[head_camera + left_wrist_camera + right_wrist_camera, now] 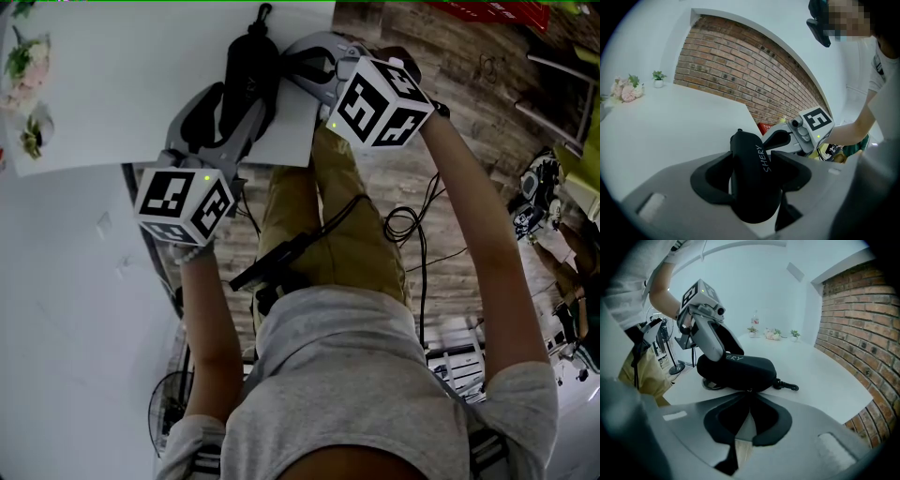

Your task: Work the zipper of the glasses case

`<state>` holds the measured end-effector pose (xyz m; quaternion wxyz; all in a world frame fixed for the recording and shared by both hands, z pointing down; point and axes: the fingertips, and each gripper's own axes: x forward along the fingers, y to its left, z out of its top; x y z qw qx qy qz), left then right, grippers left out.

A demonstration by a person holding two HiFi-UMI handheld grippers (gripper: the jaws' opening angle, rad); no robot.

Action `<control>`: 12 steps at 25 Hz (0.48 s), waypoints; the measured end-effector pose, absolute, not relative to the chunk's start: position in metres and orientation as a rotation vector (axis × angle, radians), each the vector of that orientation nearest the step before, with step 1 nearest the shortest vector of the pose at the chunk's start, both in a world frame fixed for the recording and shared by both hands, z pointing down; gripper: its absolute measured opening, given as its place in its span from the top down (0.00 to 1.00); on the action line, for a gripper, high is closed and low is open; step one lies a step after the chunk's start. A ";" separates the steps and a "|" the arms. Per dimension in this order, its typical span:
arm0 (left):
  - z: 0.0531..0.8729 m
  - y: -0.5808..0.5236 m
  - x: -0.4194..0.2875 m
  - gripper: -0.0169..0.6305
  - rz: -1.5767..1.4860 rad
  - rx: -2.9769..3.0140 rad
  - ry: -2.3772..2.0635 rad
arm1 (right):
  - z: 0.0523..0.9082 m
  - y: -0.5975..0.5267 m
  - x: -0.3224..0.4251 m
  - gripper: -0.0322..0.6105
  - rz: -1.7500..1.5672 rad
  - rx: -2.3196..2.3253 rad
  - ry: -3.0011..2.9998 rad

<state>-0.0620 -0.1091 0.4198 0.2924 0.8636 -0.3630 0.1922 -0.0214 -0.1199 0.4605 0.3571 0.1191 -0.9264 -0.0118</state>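
Item: black glasses case, lettered in white. Lay on its side on white table, close to the table's near edge, with black clip at one end resting on the tabletop. Was clamped across the body by left gripper, one jaw pressed to each long side. Was met at the side seam by right gripper, jaws closed tip to tip against the zip line; could not tell whether a pull sat between them. Lay well apart from pink flowers at the far end, brick wall behind
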 end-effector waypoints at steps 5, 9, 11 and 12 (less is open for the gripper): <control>0.420 -0.109 -0.062 0.55 0.509 2.302 -0.973 | 0.460 -0.120 -0.018 0.94 -0.004 0.345 -2.396; 0.420 -0.109 -0.063 0.55 0.509 2.300 -0.981 | 0.459 -0.118 -0.018 0.94 0.003 0.376 -2.395; 0.420 -0.109 -0.062 0.55 0.515 2.296 -0.983 | 0.459 -0.117 -0.018 0.94 -0.010 0.393 -2.386; 0.420 -0.109 -0.062 0.55 0.518 2.294 -0.983 | 0.459 -0.117 -0.017 0.94 -0.013 0.401 -2.382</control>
